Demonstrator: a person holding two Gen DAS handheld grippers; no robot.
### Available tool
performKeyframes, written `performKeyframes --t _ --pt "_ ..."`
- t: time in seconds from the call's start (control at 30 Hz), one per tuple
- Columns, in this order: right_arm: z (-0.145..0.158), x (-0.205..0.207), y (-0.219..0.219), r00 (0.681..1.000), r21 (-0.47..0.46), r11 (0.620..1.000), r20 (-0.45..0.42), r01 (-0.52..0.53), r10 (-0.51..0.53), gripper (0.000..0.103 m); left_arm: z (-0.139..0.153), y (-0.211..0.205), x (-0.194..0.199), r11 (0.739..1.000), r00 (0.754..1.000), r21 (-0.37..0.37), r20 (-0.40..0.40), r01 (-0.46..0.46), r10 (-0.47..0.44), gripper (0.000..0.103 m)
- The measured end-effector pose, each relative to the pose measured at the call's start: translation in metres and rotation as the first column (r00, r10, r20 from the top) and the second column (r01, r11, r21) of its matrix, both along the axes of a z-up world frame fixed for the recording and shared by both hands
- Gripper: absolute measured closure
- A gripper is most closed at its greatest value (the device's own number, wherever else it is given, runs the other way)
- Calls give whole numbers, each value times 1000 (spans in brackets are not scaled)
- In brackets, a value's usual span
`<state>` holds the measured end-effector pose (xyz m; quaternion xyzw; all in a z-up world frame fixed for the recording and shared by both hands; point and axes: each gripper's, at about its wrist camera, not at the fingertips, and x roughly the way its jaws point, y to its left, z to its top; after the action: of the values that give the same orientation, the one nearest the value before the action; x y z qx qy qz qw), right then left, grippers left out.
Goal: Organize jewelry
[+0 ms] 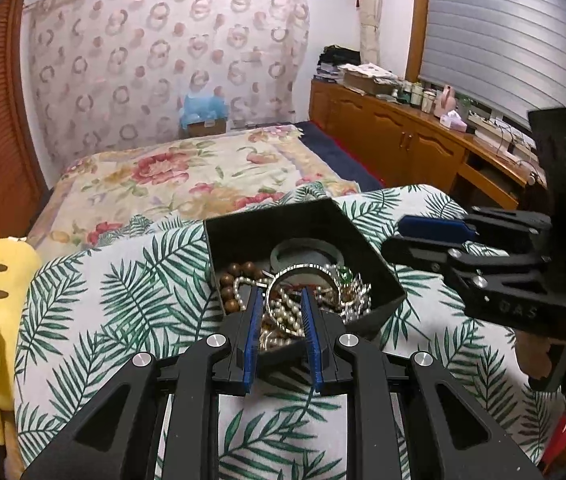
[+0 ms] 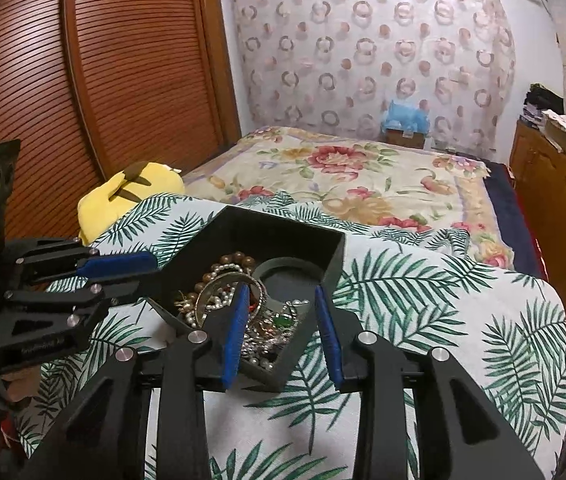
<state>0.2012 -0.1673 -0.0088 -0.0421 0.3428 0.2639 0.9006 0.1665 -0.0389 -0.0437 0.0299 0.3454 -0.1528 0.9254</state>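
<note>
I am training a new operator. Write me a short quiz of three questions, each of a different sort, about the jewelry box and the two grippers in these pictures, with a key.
1. True or false: the black box holds mixed jewelry, with a silver bangle lying on the pile.
2. Multiple choice: the brown wooden beads lie (A) on the leaf-print cloth outside the box, (B) inside the box, (C) between the right gripper's fingers.
3. Fill in: the left gripper and the right gripper are both ____, holding nothing.

Key: 1 true; 2 B; 3 open.
</note>
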Motion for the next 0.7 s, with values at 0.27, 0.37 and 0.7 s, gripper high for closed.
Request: performKeyframes --t 0.27,0.37,0.7 --pt "4 -21 -17 999 23 999 26 41 -42 66 5 -6 1 1000 1000 -2 17 -8 8 76" --pt "6 -33 -22 998 35 998 39 57 -59 66 6 -5 -7 1000 999 3 38 -27 27 56" --pt "18 -74 -31 988 77 991 96 112 -119 40 18 2 -49 994 988 21 118 -105 102 10"
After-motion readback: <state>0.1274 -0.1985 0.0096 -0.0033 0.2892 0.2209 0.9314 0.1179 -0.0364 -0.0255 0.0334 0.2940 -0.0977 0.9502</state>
